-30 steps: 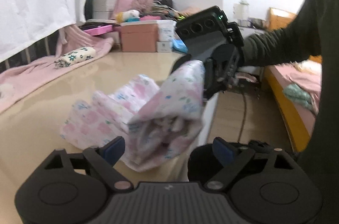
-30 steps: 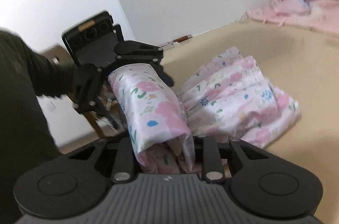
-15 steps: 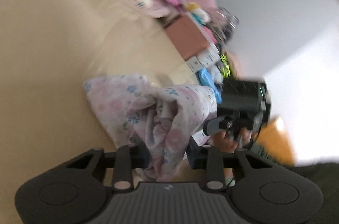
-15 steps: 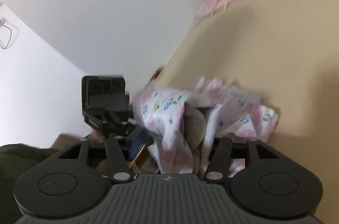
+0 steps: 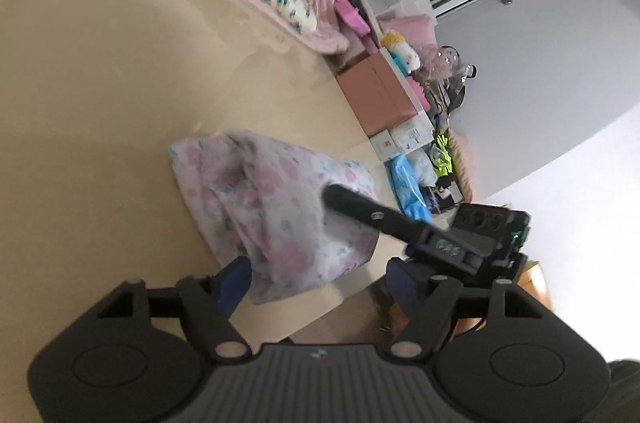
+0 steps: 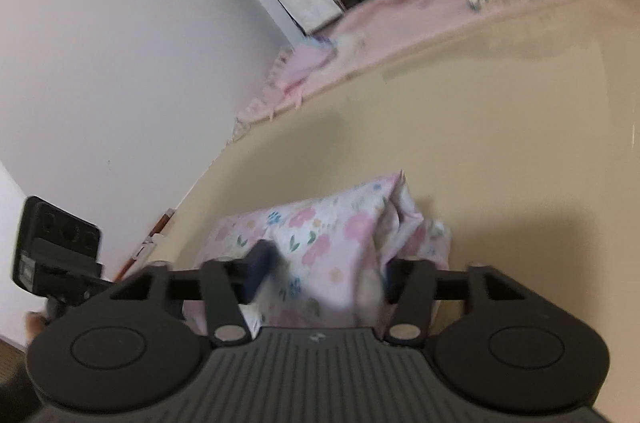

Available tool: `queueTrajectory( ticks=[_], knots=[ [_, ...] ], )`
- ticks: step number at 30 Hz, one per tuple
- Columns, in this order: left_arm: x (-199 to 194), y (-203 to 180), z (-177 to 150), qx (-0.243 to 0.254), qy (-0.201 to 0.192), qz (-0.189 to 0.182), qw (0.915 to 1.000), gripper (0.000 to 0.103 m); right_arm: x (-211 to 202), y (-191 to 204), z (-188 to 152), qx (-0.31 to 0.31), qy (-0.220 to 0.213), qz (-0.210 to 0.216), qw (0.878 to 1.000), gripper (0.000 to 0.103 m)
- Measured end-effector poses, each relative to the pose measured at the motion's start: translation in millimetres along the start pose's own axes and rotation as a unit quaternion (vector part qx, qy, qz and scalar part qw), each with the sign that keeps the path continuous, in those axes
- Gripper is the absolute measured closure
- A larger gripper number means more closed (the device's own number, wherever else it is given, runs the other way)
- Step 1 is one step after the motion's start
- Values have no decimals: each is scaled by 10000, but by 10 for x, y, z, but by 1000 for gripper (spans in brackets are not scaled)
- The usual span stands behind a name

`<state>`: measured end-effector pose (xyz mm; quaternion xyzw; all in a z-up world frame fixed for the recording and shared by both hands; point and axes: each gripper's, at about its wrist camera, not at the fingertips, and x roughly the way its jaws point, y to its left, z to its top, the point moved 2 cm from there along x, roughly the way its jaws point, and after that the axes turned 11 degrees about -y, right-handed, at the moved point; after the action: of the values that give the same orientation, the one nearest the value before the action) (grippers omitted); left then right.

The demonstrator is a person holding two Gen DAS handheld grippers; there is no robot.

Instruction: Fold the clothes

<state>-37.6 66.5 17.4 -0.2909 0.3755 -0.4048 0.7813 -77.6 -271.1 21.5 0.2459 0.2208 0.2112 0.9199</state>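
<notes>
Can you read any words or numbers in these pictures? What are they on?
No words can be read.
White boxes: printed labels, too small and blurred.
Right tongs: sticker on the body, blurred.
Left tongs and right tongs body: small logo mark, no letters.

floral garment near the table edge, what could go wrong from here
1. The floral garment lies bunched near the table edge, so a tug could pull it off.
2. The right gripper is open with cloth between its fingers; closing could grab several layers and spoil the fold.
3. The left gripper is open close beside the right one, so they could collide.
</notes>
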Motion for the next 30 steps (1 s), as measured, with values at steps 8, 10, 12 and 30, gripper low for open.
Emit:
queueTrajectory(
  ticks=[8, 10, 12, 30],
  knots=[
    [110, 4, 120, 949, -854, 573, 9902, 5, -319, -132, -22, 122, -484, -167, 9986, 22],
    [277, 39, 107, 988, -761, 704, 9897, 6, -280, -189, -88, 207, -427, -180, 9987, 35],
    [352, 45, 97, 974, -725, 618, 9907, 8, -208, -235, -140, 365, -392, -97, 9985, 54],
    [569, 422, 200, -591, -328, 79, 9977, 70, 35, 34, -244, -15, -560, -858, 9947, 75]
  ],
)
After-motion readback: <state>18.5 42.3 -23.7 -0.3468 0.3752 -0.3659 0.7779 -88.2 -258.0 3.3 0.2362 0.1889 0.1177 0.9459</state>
